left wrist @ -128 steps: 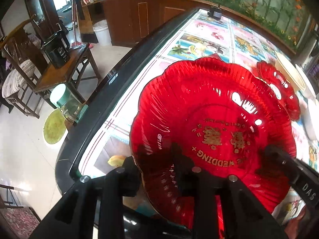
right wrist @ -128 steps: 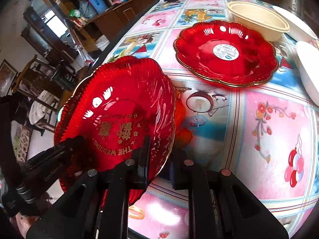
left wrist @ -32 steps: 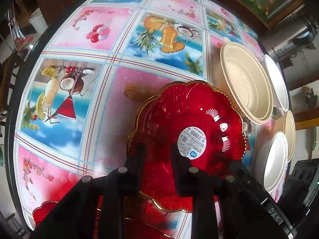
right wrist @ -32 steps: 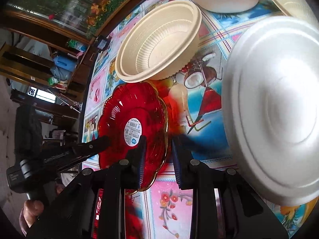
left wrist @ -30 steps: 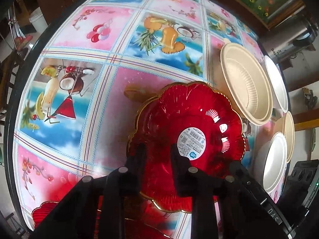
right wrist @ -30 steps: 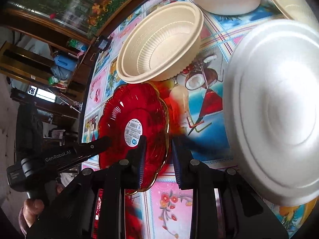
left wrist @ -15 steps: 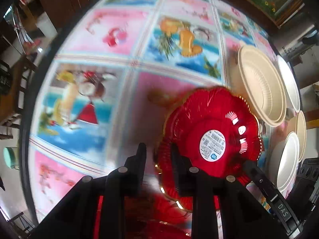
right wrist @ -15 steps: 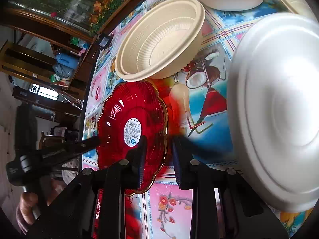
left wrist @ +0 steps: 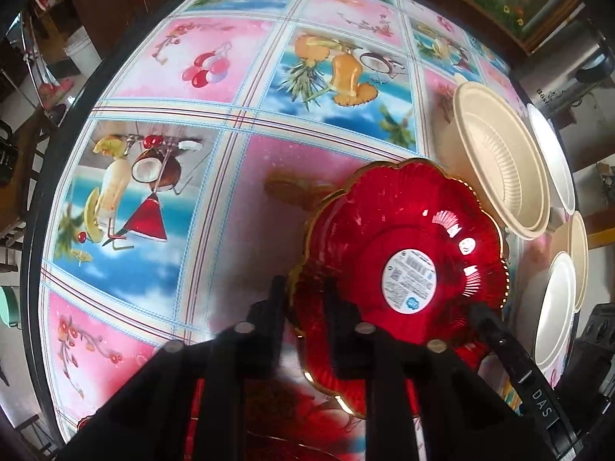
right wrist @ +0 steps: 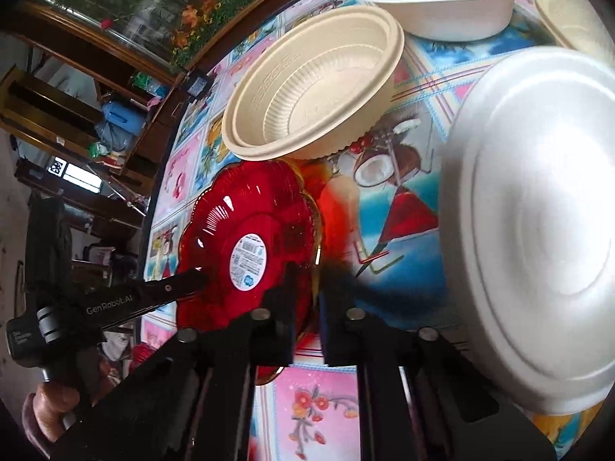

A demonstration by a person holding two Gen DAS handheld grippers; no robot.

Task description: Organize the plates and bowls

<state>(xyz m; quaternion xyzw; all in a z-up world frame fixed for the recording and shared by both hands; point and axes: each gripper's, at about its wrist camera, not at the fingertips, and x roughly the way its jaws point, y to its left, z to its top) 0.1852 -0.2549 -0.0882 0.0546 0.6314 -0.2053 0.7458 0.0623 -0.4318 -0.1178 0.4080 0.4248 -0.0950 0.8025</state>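
A red scalloped plate (left wrist: 403, 230) with a gold rim and a white sticker lies on the flowered tablecloth (left wrist: 200, 77). My left gripper (left wrist: 305, 296) straddles its left rim, its jaws closing, pads on the edge. On the opposite side my right gripper (right wrist: 305, 280) is shut on the plate's (right wrist: 246, 230) rim. Each gripper shows in the other's view: the right gripper (left wrist: 478, 313) and the left gripper (right wrist: 200, 278). A second red plate (left wrist: 269, 430) shows blurred under my left fingers.
A beige ribbed bowl (right wrist: 315, 84) touches the red plate's far edge. A white bowl (right wrist: 442, 4) stands behind it. A large upturned white bowl (right wrist: 538, 230) fills the right. More bowls (left wrist: 557, 307) line the table's right edge (left wrist: 34, 230). A hand (right wrist: 50, 407) holds the left gripper.
Both pairs of jaws have narrowed onto the red plate's rim. In the left wrist view the plate sits further right, so its left rim now lies between my fingers.
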